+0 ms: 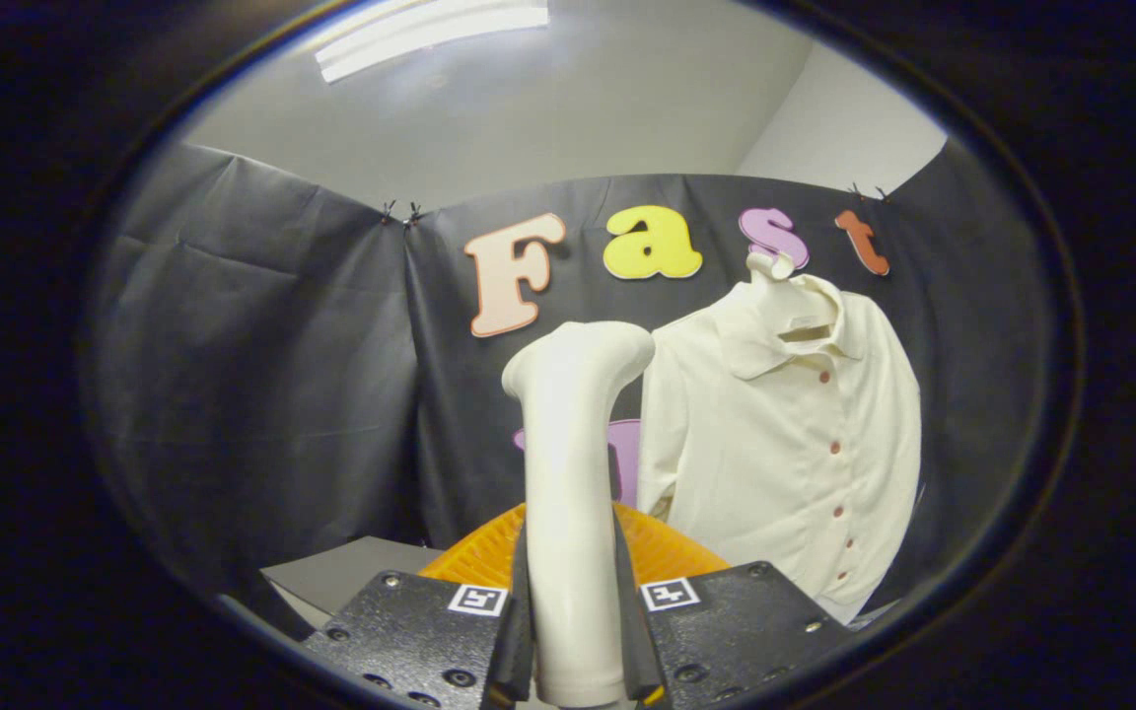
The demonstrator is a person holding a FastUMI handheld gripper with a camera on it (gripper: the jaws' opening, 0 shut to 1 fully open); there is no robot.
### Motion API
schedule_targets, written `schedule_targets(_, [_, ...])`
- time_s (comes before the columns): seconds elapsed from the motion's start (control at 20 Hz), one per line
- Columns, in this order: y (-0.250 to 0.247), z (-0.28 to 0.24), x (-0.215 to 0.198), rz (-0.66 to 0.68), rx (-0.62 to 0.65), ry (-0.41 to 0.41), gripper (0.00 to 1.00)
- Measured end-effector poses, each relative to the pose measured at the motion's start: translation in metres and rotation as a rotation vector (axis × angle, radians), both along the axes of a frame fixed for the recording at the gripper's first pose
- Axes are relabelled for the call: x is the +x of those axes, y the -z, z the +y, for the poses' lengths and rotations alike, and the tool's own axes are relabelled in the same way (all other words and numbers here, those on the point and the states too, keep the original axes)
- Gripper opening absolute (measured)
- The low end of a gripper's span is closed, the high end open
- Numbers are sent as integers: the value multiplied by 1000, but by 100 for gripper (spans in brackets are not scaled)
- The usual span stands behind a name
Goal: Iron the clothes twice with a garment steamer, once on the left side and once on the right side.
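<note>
- gripper (573,631) clenched on garment steamer (573,473): both fingers press its handle, bottom centre of frame
- steamer upright, head at mid-frame, tipped right toward the shirt
- cream button shirt (795,444) hangs right of centre, beyond the fingers, apart from the steamer head
- orange ribbed object (667,552) behind the handle, low centre

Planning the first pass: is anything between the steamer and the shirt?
Nothing visible. The gripper has its jaws shut on the steamer, whose head stands just beside the hanging shirt, open air between them. An orange basket sits lower, behind the handle.
</note>
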State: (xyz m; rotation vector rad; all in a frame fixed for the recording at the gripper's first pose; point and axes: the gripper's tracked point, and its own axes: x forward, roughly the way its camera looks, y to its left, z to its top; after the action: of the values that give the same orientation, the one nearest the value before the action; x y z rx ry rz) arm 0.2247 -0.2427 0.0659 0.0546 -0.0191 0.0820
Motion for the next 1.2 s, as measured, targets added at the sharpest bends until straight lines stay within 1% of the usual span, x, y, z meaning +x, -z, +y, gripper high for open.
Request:
schedule_targets(0.2, [-7,-40,12,-50,-8,36,35])
schedule_targets(0.35, [2,-69,28,-37,9,55,35])
schedule_targets(0.55, [28,-104,61,-6,75,80,35])
schedule_targets(0.65, [35,-116,71,-5,110,84,35])
schedule_targets(0.8, [44,-125,82,-14,107,69,35])
schedule_targets(0.95, [57,-129,93,8,113,61,34])
schedule_targets(1.2, [79,-128,93,9,123,34,35])
